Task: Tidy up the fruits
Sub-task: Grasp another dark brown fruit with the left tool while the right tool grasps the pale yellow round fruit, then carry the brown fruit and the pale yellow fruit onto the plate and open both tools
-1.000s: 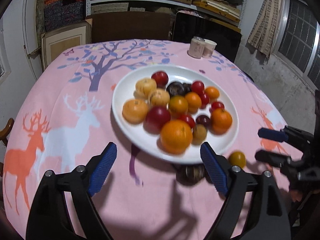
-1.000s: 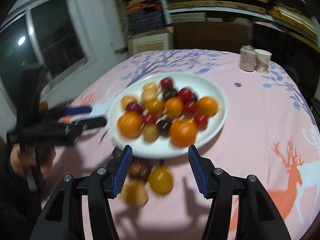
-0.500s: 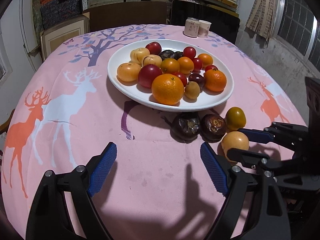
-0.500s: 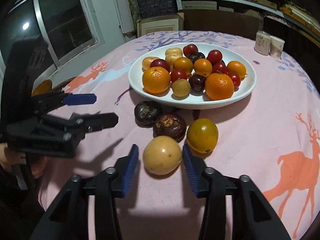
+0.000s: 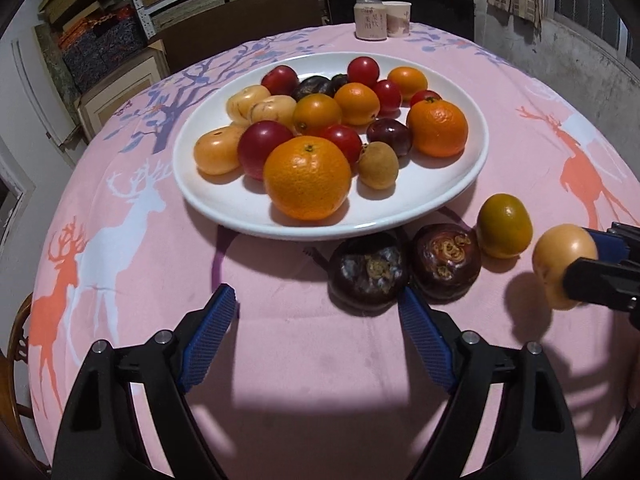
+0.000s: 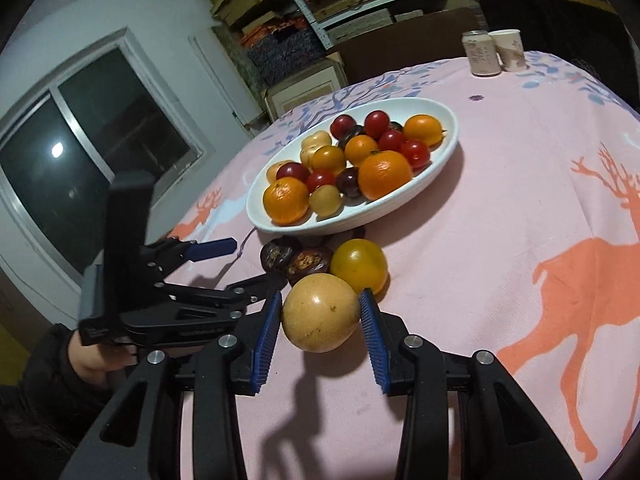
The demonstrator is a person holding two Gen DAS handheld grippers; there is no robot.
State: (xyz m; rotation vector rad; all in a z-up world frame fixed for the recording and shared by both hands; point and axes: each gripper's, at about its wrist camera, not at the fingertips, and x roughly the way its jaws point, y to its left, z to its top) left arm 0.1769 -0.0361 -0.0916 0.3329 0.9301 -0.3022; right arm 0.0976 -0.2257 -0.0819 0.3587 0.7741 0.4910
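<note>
A white plate (image 5: 240, 208) on the pink tablecloth holds several oranges, red tomatoes, plums and pale fruits. In front of it lie two dark mangosteens (image 5: 368, 272) (image 5: 446, 262) and a yellow-green fruit (image 5: 504, 226). My right gripper (image 6: 320, 296) is shut on a round yellow fruit (image 6: 320, 318), both blue pads pressing its sides. In the left wrist view this fruit (image 5: 560, 256) hangs just above the cloth over its own shadow. My left gripper (image 5: 316, 298) is open with nothing between its pads. Its right fingertip is close to the left mangosteen.
A drinks can (image 5: 370, 20) and a paper cup (image 5: 398, 18) stand at the table's far edge. Dark chairs and shelves of boxes lie behind. A person's hand (image 6: 92, 360) holds the left gripper at the table's left edge, near a window.
Both grippers came lower and nearer the fruits in front of the plate. The right jaws closed on the yellow fruit and raised it slightly. The left gripper stayed open.
</note>
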